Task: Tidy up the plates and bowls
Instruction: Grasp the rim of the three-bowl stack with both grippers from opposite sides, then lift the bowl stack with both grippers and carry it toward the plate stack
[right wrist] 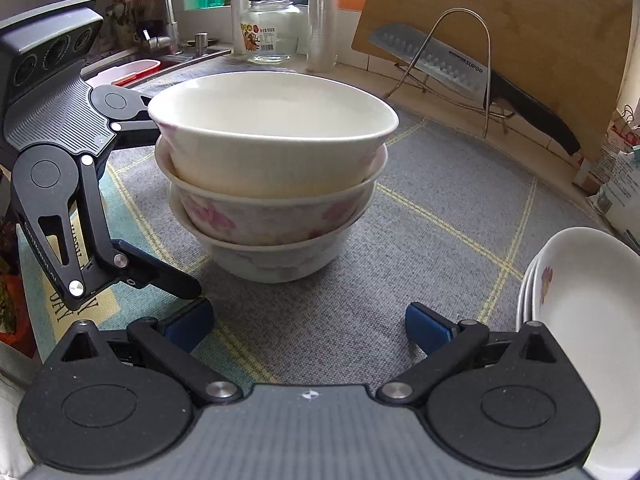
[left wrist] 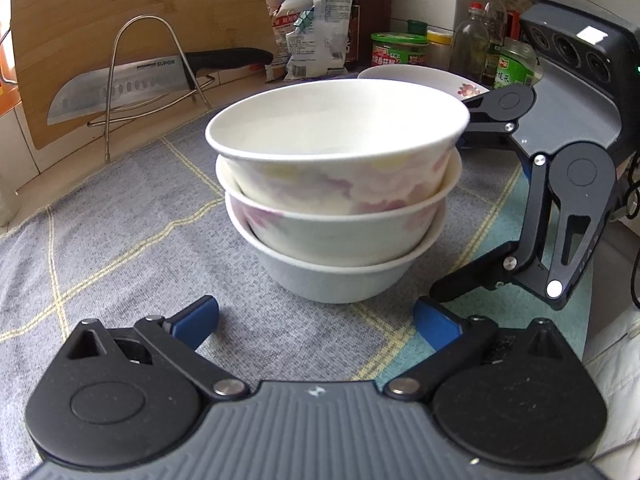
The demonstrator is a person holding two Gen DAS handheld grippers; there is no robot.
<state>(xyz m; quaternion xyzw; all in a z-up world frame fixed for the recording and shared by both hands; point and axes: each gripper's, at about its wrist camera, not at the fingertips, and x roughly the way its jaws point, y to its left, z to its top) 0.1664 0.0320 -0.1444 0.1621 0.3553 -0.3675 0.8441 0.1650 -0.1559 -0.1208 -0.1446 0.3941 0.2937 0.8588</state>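
Three bowls (left wrist: 336,196) stand nested in one stack at the middle of the grey checked cloth (left wrist: 120,220) that covers the surface; the top bowl (right wrist: 276,136) is white inside with faint pink flowers on its outer wall, and it sits slightly askew in the one below; the bottom bowl (right wrist: 276,260) rests on the cloth. The left claw (left wrist: 316,318) is spread wide, its blue pads on either side of empty cloth just in front of the stack, touching nothing; the right claw (right wrist: 308,322) is likewise spread wide and empty, facing the stack from the other side, near it but apart. In the right wrist view a small pile of flowered plates (right wrist: 580,300) lies at the right edge, just beside that claw's right finger; the same plates (left wrist: 424,78) show behind the bowls in the left wrist view. Farther back a wooden cutting board (left wrist: 132,32) leans against the wall, with a cleaver (left wrist: 116,92) in a wire rack (left wrist: 148,76) before it; bottles and jars (left wrist: 480,40) crowd the back.
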